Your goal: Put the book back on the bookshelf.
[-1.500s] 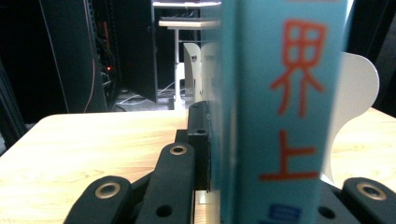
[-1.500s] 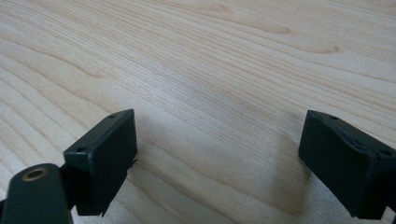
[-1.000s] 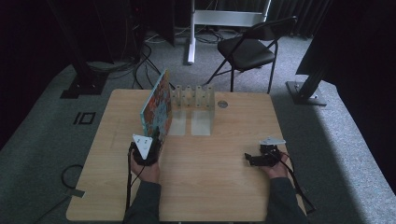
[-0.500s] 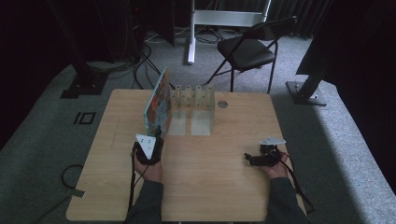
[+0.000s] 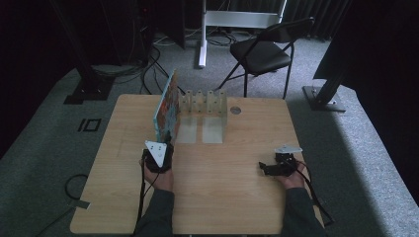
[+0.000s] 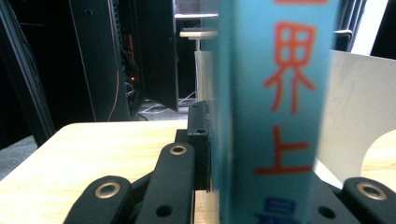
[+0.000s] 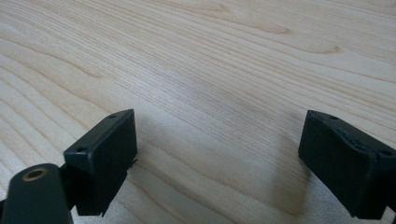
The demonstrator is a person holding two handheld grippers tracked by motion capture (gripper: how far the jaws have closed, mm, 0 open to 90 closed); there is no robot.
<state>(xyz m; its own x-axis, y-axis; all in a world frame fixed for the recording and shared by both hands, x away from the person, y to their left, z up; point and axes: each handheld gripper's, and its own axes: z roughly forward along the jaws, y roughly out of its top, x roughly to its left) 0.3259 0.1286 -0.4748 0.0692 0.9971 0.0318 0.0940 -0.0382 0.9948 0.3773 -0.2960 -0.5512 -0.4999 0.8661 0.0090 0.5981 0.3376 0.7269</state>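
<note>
Book (image 6: 275, 112) upright, apparently clamped in left tool (image 5: 163, 143).

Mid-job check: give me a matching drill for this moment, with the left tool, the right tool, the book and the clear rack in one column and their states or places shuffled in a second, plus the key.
Things:
1. left tool
2. right tool
3. book
4. clear rack

States or places:
A. stands on edge at the rack's left end
B. jaws wide apart over bare wood
C. sits at the far side of the table, dividers upright
D. shut on the book's near edge

Pairs: 1-D, 2-B, 3-A, 4-C
</note>
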